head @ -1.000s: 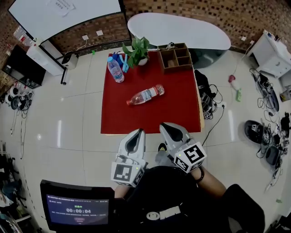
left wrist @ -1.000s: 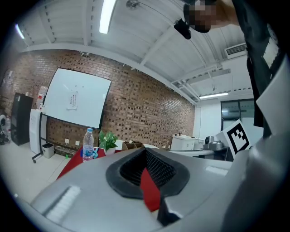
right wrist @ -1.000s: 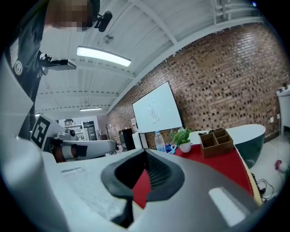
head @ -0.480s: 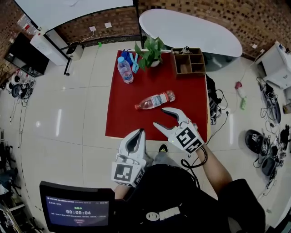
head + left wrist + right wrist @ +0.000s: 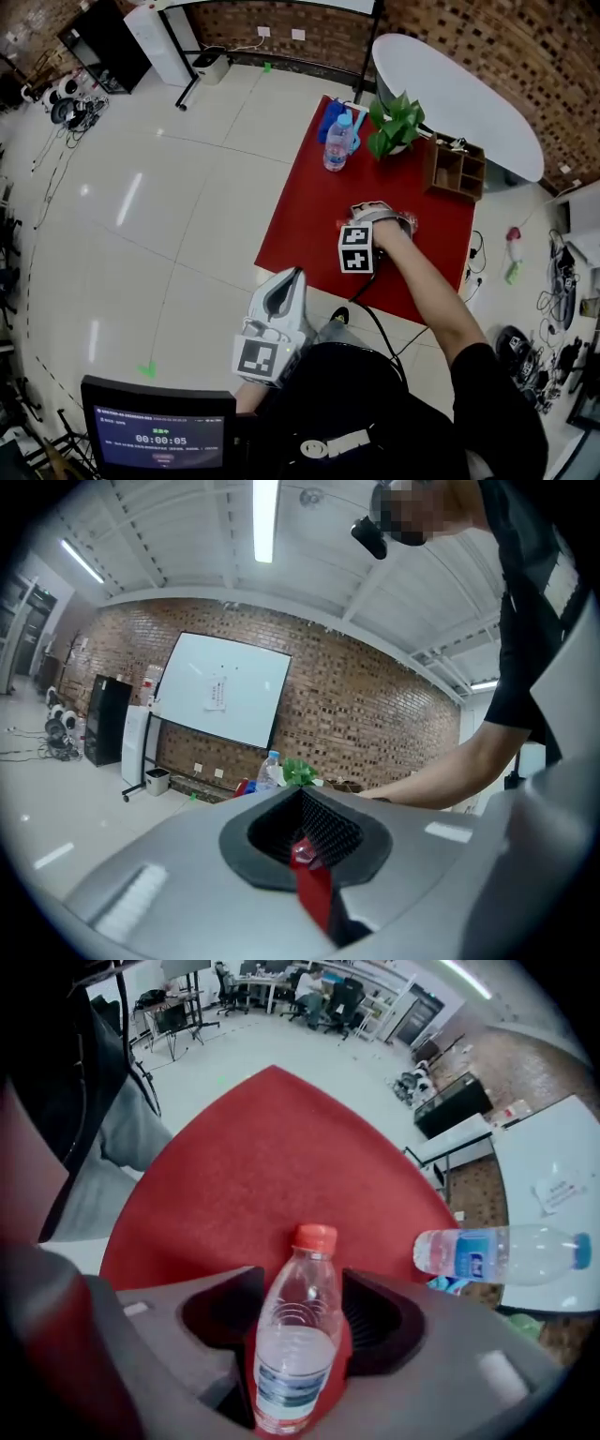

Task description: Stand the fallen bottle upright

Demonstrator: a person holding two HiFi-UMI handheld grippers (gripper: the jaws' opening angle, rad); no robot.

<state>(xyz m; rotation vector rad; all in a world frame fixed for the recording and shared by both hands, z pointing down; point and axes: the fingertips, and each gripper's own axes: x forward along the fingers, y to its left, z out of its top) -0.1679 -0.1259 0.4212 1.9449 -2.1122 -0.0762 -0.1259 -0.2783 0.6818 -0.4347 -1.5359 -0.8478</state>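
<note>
- Across the red-covered bench (image 5: 244,1166), the right tool (image 5: 302,1283) grips the clear plastic bottle with the orange cap (image 5: 292,1354), which lies on its side, cap pointing away.
- Left tool (image 5: 305,832) hangs by the person's body (image 5: 356,412), jaws together, empty.
- Risk: the smooth, part-filled bottle may twist or slip in the grip while tipped upright, its water shifting.

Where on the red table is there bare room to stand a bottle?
The table is bare along its left and near edges, left of the right gripper on the fallen bottle. The far edge is crowded: upright bottle, plant, wooden organizer.
</note>
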